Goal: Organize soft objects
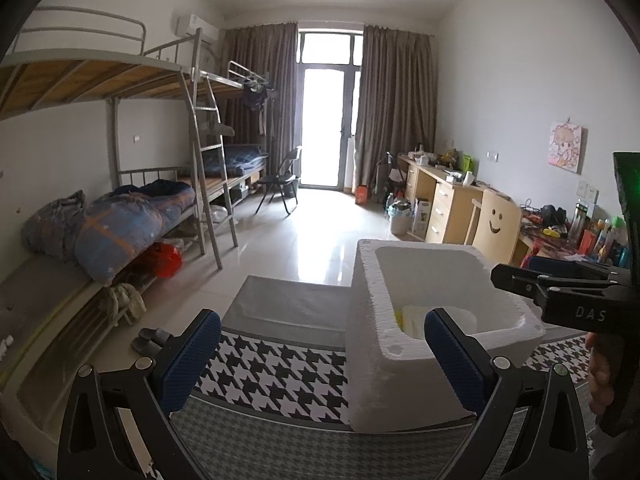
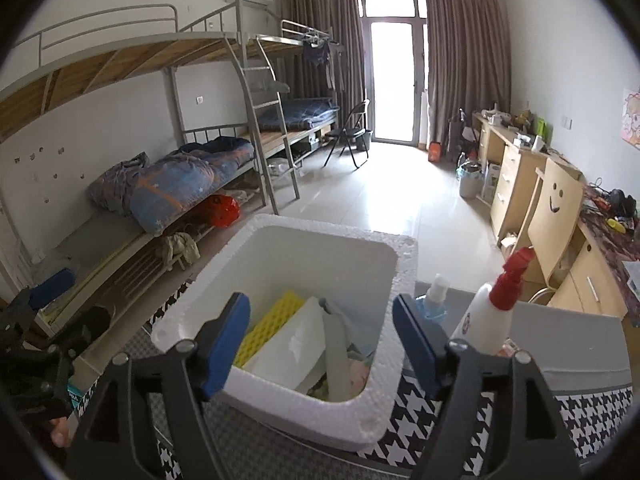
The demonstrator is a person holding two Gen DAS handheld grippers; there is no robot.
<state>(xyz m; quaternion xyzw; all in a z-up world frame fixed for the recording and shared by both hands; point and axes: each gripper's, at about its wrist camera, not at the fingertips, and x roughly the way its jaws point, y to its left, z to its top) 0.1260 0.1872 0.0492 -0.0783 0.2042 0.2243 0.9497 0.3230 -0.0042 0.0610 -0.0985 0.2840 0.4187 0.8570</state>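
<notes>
A white foam box (image 2: 400,264) stands on a houndstooth cloth (image 2: 592,412). Inside it lie a yellow sponge (image 2: 268,328), a white soft pack (image 2: 292,348), a grey strip (image 2: 336,352) and a pinkish cloth (image 2: 358,372). My right gripper (image 2: 322,340) hangs open above the box's near side, nothing between its blue pads. In the left wrist view the same box (image 1: 368,320) is at the right, with a little yellow (image 1: 412,320) showing inside. My left gripper (image 1: 320,356) is open and empty over the cloth, its right finger in front of the box's left wall.
A white spray bottle with a red trigger (image 2: 492,312) and a small blue bottle (image 2: 434,300) stand right of the box by a grey bin (image 2: 580,344). Bunk beds (image 1: 120,220) line the left wall, and desks (image 1: 440,200) line the right. A person's hand (image 1: 600,376) holds the right gripper.
</notes>
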